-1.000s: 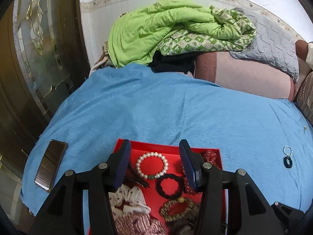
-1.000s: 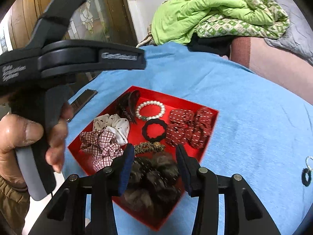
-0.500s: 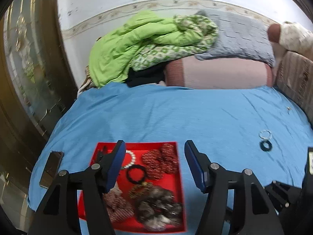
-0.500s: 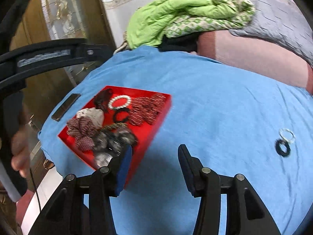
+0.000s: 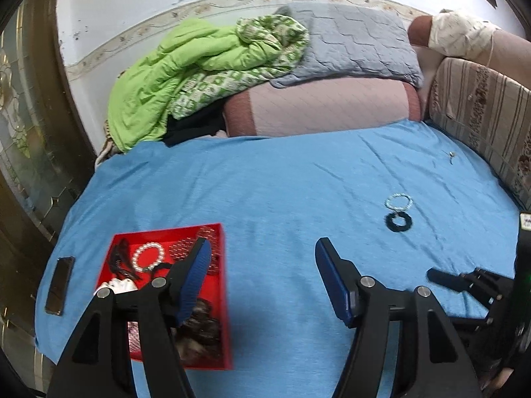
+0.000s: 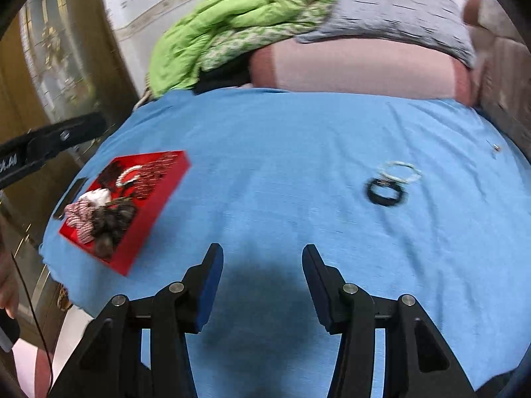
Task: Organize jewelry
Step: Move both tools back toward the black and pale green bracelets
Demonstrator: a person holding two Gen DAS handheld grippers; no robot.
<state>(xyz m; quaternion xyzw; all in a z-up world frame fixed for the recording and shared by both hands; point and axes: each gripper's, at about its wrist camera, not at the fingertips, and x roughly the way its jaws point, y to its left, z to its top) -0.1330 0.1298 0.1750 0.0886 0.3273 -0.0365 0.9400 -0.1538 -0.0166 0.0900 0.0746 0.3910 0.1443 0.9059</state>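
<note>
Left gripper (image 5: 262, 272) nearest, jaws spread with nothing between them; they have just been opening. Right gripper (image 6: 262, 275) also spread and empty over bare blue bedsheet (image 6: 282, 152), jaws just widened slightly. Near left: red tray (image 5: 224, 298) holding a pearl bracelet (image 5: 148, 257), scrunchies and hair clips. Phone (image 5: 60, 285) lies just left of the tray. Farther right, well apart from the tray: black hair tie (image 6: 386, 192) on the sheet, a pale beaded bracelet (image 6: 400, 169) touching its far side. Far back: green quilt (image 5: 186, 76), grey pillow (image 5: 351, 43), pink bolster (image 5: 325, 106).
</note>
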